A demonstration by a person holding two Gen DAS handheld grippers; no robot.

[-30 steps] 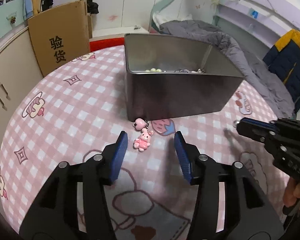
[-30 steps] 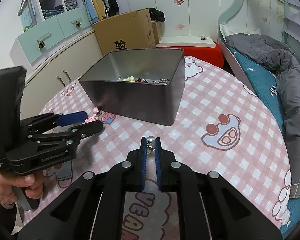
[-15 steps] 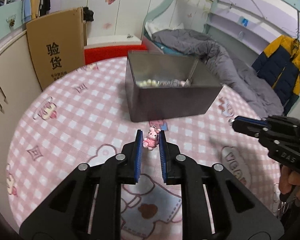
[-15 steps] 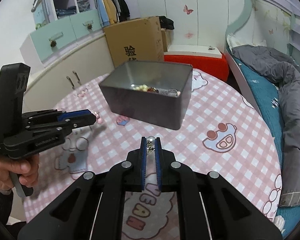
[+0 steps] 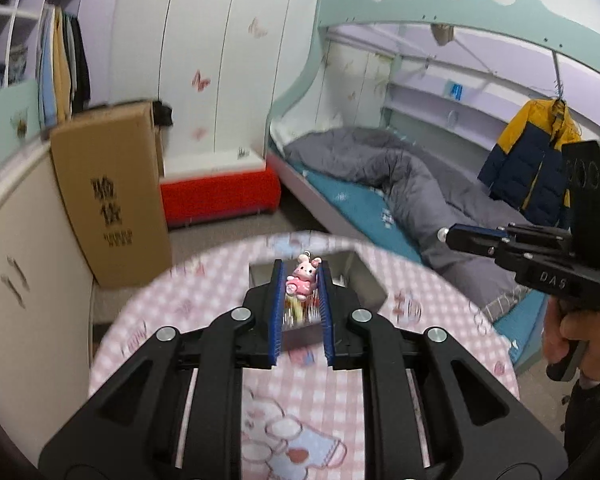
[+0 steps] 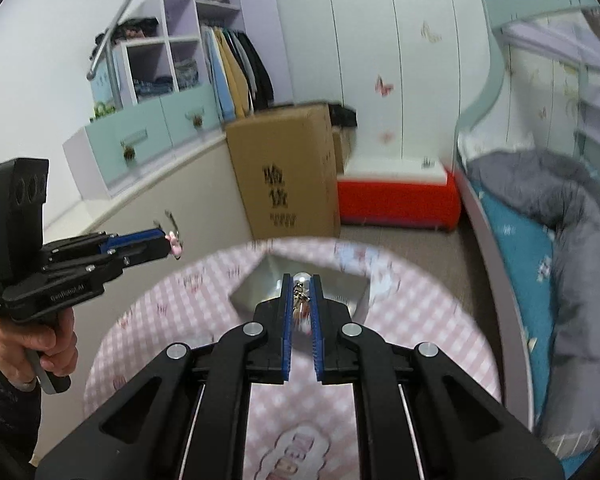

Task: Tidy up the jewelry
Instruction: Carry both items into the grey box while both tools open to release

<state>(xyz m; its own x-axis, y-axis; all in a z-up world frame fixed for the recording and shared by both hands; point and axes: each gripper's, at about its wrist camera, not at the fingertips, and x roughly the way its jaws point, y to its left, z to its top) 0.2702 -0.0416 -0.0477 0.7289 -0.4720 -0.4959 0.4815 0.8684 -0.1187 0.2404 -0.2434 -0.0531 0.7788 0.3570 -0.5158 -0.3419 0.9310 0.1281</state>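
Cupboard: a cream cupboard front (image 5: 28,264) runs along the far left, at about 9 o'clock in the left wrist view.
Cardboard box: a tall brown box (image 5: 112,204) with printed characters leans against it at 10 o'clock.
Left gripper: the left gripper (image 5: 300,280) is clenched on the pink bunny charm (image 5: 302,280), blue pads pressing both its sides near the fingertips; a small metal loop stands up from the charm's top.
Left gripper, other view: in the right wrist view it shows at 9 o'clock (image 6: 168,242), gripped by a hand (image 6: 40,340), the charm poking out pink at its tip.
Metal box: the open grey metal box (image 5: 364,280) sits on the table at 12 o'clock, just beyond the left gripper's fingertips and partly hidden by them; blurred jewelry lies inside it.
Table: the round table with its pink checked cloth (image 5: 300,400) lies below both grippers.
Right gripper: the right gripper (image 6: 300,286) is clenched on a small metal trinket (image 6: 300,294), which is pinched between its blue pads, a silvery bead at its top; what kind of piece it is cannot be told.
Right gripper, other view: in the left wrist view it points in from 3 o'clock (image 5: 450,236), held by a hand (image 5: 580,336).
Bed: a bed with a grey quilt (image 5: 400,176) stands beyond the table, at 1 to 2 o'clock.
Jacket: a yellow and navy jacket (image 5: 528,164) hangs at 2 o'clock.
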